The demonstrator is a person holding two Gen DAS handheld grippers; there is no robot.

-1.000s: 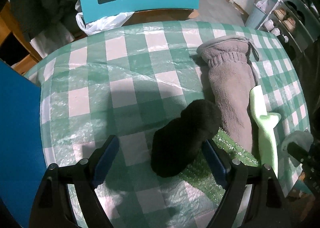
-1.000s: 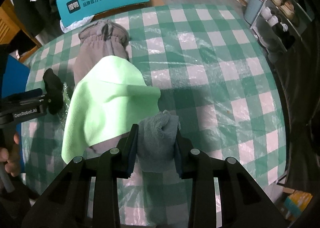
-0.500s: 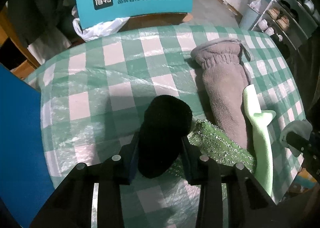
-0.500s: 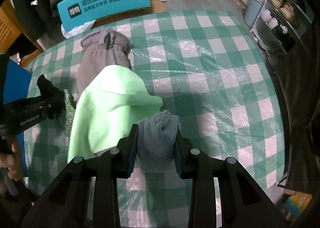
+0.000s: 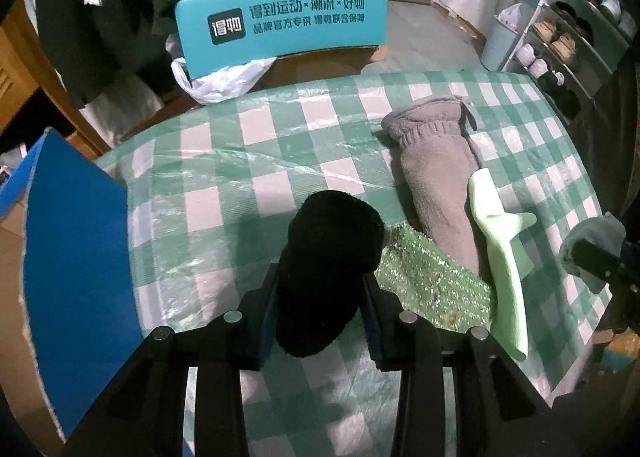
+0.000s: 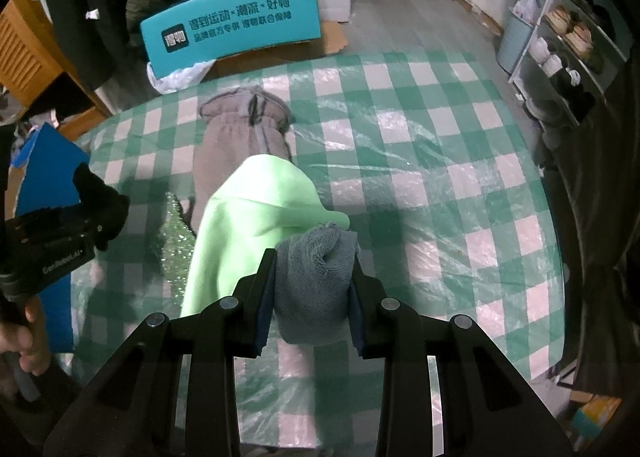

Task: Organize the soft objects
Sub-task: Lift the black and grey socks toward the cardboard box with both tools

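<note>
Above glossy checkered plastic, left hand-held gripper [image 5: 320,297] pinches fuzzy black sock [image 5: 328,257], right hand-held gripper [image 6: 314,297] grey terry roll [image 6: 314,281].

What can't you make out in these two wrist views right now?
- Grey fleece item, right wrist view: near end hidden under green cloth.
- Black sock, left wrist view: lower end hidden between the jaws.
- Shelf: contents too small.
</note>
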